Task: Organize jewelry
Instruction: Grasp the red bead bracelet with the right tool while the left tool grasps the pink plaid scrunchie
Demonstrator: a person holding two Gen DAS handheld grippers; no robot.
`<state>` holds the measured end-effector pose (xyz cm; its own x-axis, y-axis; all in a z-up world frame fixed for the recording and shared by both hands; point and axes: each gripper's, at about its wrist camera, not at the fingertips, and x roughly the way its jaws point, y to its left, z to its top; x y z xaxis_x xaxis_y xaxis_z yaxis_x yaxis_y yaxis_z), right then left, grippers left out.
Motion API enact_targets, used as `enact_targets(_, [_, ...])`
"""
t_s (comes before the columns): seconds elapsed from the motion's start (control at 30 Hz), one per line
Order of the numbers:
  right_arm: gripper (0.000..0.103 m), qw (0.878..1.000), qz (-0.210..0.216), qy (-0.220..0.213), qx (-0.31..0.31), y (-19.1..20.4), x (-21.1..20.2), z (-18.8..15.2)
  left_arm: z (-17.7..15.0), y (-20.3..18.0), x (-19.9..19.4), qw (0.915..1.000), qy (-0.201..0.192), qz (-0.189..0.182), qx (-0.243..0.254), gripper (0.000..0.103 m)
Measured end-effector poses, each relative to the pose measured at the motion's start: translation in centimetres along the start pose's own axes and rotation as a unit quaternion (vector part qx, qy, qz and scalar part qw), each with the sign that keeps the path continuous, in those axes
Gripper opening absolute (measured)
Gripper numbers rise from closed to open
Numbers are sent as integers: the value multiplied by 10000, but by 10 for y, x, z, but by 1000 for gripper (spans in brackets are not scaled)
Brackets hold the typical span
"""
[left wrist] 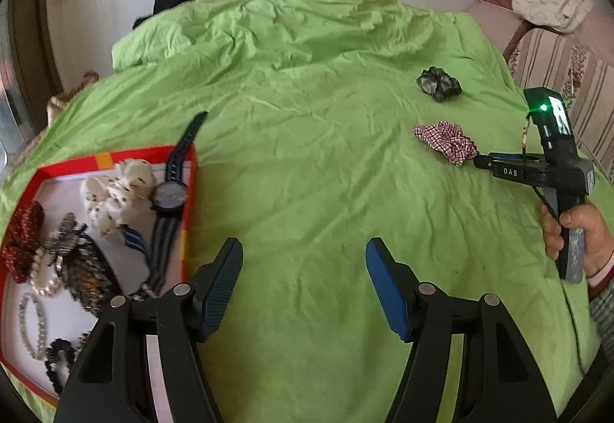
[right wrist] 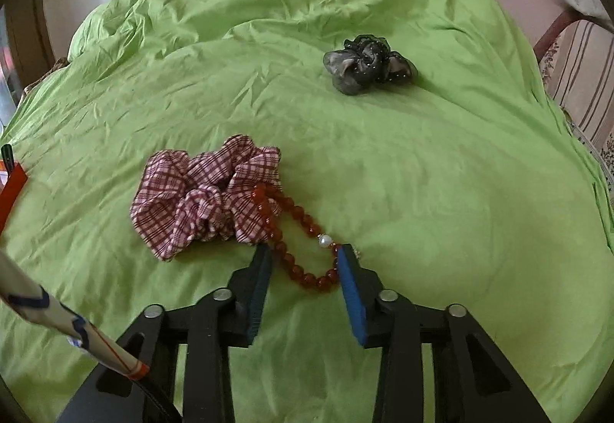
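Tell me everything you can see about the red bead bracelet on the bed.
The red bead bracelet is a loop of glossy, translucent red-orange round beads with one white pearl-like bead. It lies flat on the green sheet, stretched into a long oval. Its far end rests against or on the edge of the checked scrunchie; its near end sits between the right gripper fingers, whose blue pads flank the loop, seemingly touching it. It is not lifted.

— How is the left gripper (left wrist: 303,250) sitting?
— It is pointing downward with jaws standing wide, nothing between them.
— And the right gripper (right wrist: 303,254)?
— A hand (left wrist: 575,235) is gripping its handle; its jaws are standing narrower.
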<state>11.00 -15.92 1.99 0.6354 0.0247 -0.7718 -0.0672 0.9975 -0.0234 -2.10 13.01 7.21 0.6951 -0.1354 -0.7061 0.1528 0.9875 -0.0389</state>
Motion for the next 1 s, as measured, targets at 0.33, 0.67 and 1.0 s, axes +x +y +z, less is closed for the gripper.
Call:
enact_targets(0.33, [9, 9884, 806, -73, 1287, -54, 4, -12, 64, -76, 54, 9970, 457, -630, -36, 66])
enact_targets(0.67, [9, 9787, 1236, -42, 1641, -64, 14, -13, 109, -125, 162, 9808, 1242, -1426, -475, 66])
enact_targets(1.0, [9, 9773, 1339, -94, 1640, -64, 18, -11, 115, -135, 188, 9729, 1594, -1573, -571, 5])
